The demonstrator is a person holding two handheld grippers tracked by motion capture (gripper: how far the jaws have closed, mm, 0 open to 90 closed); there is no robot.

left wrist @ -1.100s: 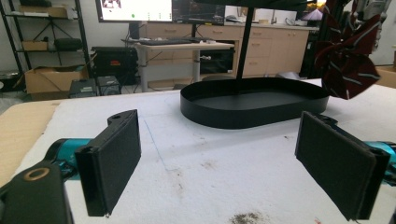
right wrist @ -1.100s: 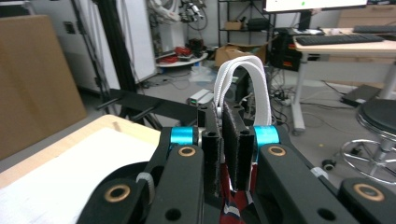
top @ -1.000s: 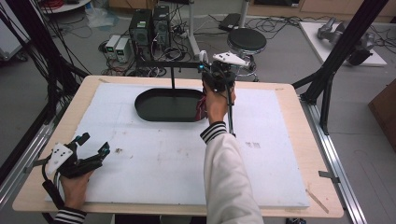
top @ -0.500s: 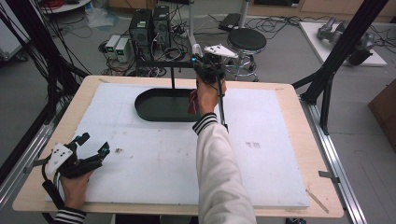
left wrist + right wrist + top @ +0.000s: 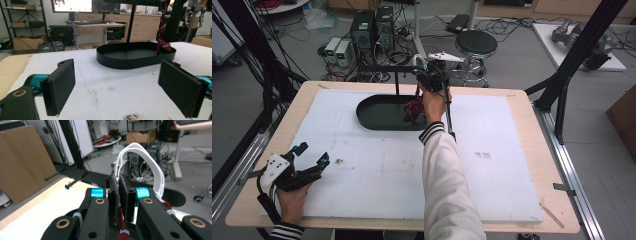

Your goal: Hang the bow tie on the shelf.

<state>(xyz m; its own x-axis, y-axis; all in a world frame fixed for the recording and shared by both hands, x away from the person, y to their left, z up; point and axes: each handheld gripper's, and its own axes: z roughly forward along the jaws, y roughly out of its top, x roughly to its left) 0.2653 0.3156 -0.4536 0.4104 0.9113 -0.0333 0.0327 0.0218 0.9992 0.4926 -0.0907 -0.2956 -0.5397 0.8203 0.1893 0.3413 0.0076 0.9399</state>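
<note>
A dark red striped tie (image 5: 413, 110) hangs down into a black oval tray (image 5: 367, 117) at the back of the white board. My right gripper (image 5: 432, 76) is raised over the tray's right end, shut on the tie's upper part; red cloth (image 5: 123, 226) shows between the closed jaws of the right gripper (image 5: 119, 180). A white ribbed loop (image 5: 150, 162) arcs just beyond them. My left gripper (image 5: 313, 153) rests at the front left of the board, open with nothing between its pads (image 5: 60, 87). From there the tie (image 5: 162, 37) hangs over the tray (image 5: 135, 62).
A black post (image 5: 397, 82) with a crossbar rises from the tray's back. White foam board (image 5: 492, 170) covers the wooden table. A black frame leg (image 5: 562, 100) stands at the right edge. A stool (image 5: 476, 42) and computers (image 5: 372, 27) lie beyond the table.
My right gripper has moved left and slightly down with the tie, from past the tray's right end to over it. The left gripper has stayed put.
</note>
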